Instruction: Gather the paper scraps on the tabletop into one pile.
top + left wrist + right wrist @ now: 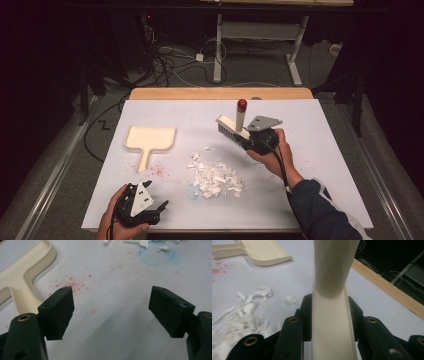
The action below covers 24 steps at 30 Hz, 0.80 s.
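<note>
My right tongs [250, 140] are clenched on the back of a cream hand brush [233, 131], its bristles facing down and its red-capped handle [241, 112] standing up above my grip; in the right gripper view the cream brush body [332, 322] runs straight up between the two black jaws, which press on it from both sides. I hold it lifted just off the desk [310, 150], at the far right side of the pile of white paper scraps [216, 176]. My left tongs [159, 207] are released, jaws wide apart with nothing between them, resting near the front left edge of the desk. The cream dustpan [149, 139] lies flat on the desk to the far left of the scraps, well apart from both tongs, with faint red specks [72, 285] on the sheet near its handle. As I judge it, the brush is fetched, but the sweeping is not yet begun: the scraps sit in one loose heap, none in the dustpan. Left to do: take the dustpan with the left tongs, bring it to the heap, and brush the scraps in.
</note>
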### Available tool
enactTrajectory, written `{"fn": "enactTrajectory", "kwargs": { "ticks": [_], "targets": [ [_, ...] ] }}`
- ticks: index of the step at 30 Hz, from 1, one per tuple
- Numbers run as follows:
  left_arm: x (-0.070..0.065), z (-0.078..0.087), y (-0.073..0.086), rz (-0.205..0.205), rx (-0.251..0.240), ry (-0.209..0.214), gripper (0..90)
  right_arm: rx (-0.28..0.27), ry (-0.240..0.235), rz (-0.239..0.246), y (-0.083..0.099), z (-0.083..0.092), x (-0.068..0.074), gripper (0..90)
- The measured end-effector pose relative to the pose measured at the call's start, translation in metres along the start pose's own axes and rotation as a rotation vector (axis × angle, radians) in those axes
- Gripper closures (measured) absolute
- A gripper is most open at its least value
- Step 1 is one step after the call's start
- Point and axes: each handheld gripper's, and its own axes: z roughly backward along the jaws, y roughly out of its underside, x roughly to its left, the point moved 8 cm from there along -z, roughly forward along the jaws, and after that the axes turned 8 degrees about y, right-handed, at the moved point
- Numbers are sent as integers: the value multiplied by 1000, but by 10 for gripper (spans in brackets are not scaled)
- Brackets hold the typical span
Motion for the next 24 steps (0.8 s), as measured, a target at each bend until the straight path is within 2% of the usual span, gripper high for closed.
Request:
{"fn": "enactTrajectory", "kwargs": {
  "ticks": [1, 2, 4, 5, 6, 7, 8, 9, 10, 13, 15, 17, 19, 24],
  "targets": [
    [0, 0, 0, 3, 1, 1, 197, 13, 3, 12, -1, -10, -1, 678],
    [0, 0, 0, 3, 1, 1, 197, 14, 12, 47, -2, -19, -2, 678],
    [0, -1, 1, -8, 3, -2, 197, 21, 20, 89, -4, -34, 2, 678],
    [0, -1, 1, -6, 5, -1, 197, 22, 18, 115, -5, -41, 5, 678],
    [0, -1, 1, -6, 5, -1, 196, 22, 18, 115, -5, -41, 5, 678],
    [0, -2, 2, -2, 6, -1, 197, 14, 17, 171, -8, -52, 13, 678],
    [0, -2, 2, -6, 11, 0, 197, 5, 33, 203, -9, -56, 17, 678],
    [0, -2, 3, -4, 11, 0, 196, 3, 48, 223, -10, -61, 20, 678],
    [0, -2, 3, -3, 12, 1, 196, -1, 38, 225, -10, -65, 23, 678],
    [0, -2, 4, -1, 16, -3, 197, -19, -18, 230, -11, -73, 36, 678],
    [0, -1, 4, 1, 15, -3, 197, -24, -58, 247, -11, -75, 46, 678],
    [0, -1, 5, -1, 18, -6, 197, -32, -99, 285, -10, -74, 56, 676],
    [0, -1, 5, -3, 22, -5, 197, -54, -140, 305, -10, -69, 65, 677],
    [-1, -1, 6, -10, 30, -10, 196, -100, -284, 389, -6, -50, 88, 676]
  ]
}}
